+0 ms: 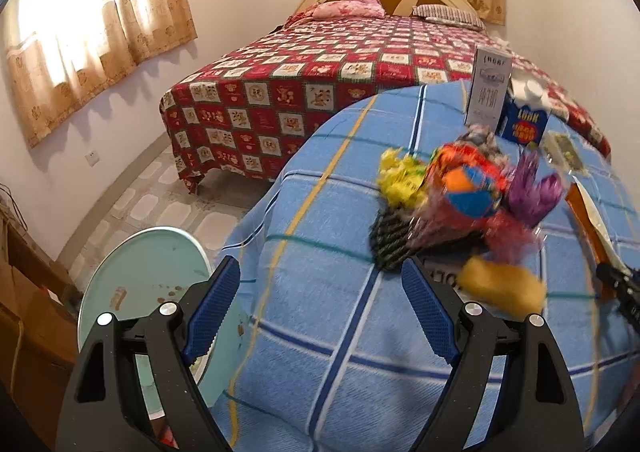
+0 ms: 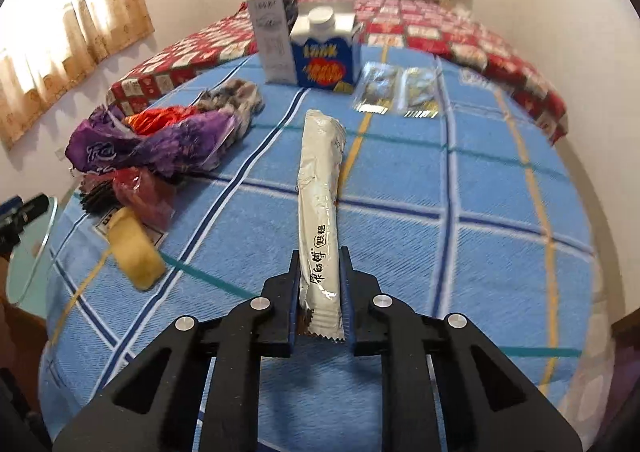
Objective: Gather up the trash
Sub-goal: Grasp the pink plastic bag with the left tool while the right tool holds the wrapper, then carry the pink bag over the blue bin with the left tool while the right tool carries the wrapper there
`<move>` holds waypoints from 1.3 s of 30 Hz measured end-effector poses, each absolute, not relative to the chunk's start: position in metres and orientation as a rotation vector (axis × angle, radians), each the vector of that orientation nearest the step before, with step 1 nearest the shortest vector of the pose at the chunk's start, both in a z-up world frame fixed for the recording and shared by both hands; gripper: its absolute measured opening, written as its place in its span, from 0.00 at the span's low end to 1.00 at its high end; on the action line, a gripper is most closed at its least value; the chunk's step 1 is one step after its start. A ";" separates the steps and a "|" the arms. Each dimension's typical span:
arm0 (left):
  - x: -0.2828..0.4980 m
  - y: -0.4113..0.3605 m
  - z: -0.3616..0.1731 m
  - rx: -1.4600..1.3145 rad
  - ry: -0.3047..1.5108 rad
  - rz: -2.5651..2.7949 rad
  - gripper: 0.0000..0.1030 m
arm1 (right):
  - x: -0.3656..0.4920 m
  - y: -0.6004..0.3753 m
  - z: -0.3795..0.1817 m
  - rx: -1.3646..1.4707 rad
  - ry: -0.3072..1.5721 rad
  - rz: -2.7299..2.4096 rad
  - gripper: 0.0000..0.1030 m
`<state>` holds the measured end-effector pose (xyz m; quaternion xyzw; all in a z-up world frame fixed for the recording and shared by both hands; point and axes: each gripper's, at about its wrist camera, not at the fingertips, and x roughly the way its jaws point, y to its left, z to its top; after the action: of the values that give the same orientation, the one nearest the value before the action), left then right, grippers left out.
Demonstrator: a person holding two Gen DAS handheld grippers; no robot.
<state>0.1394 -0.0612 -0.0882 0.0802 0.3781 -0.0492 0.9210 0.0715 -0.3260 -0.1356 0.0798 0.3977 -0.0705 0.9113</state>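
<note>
Silver wrapper is pinched between the right gripper fingers, pointing far; left gripper gapes, wrapper pile just beyond.

My left gripper has its jaws spread wide, the blue ribbed pads facing each other across an empty gap — nothing lies between them. My right gripper has its jaws drawn in against a silver wrapper; the wrapper's near end sits between the pads and the rest runs forward past the fingertips. In my right wrist view the left gripper shows as a dark shape at the far left — well apart from the right jaws.
</note>
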 end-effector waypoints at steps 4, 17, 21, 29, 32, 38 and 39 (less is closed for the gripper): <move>0.152 -0.073 -0.068 0.134 0.748 -0.112 0.79 | 0.068 -0.339 -0.126 0.163 0.774 -0.185 0.17; 0.177 -0.134 -0.100 0.164 0.864 -0.248 0.43 | 0.069 -0.347 -0.119 0.181 0.719 -0.168 0.17; 0.176 -0.132 -0.108 0.158 0.878 -0.277 0.04 | 0.068 -0.339 -0.118 0.177 0.711 -0.150 0.17; 0.165 -0.117 -0.094 0.171 0.824 -0.285 0.01 | 0.063 -0.323 -0.112 0.151 0.685 -0.132 0.17; 0.157 -0.107 -0.094 0.174 0.823 -0.283 0.01 | 0.060 -0.323 -0.115 0.150 0.691 -0.135 0.17; 0.131 -0.089 -0.084 0.155 0.784 -0.291 0.00 | 0.052 -0.321 -0.125 0.149 0.699 -0.138 0.17; 0.127 -0.087 -0.080 0.154 0.768 -0.286 0.00 | 0.051 -0.320 -0.125 0.150 0.698 -0.135 0.17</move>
<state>0.1275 -0.0872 -0.0796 0.0747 0.3732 -0.1391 0.9142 0.0513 -0.3198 -0.1249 0.0734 0.3412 -0.0663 0.9348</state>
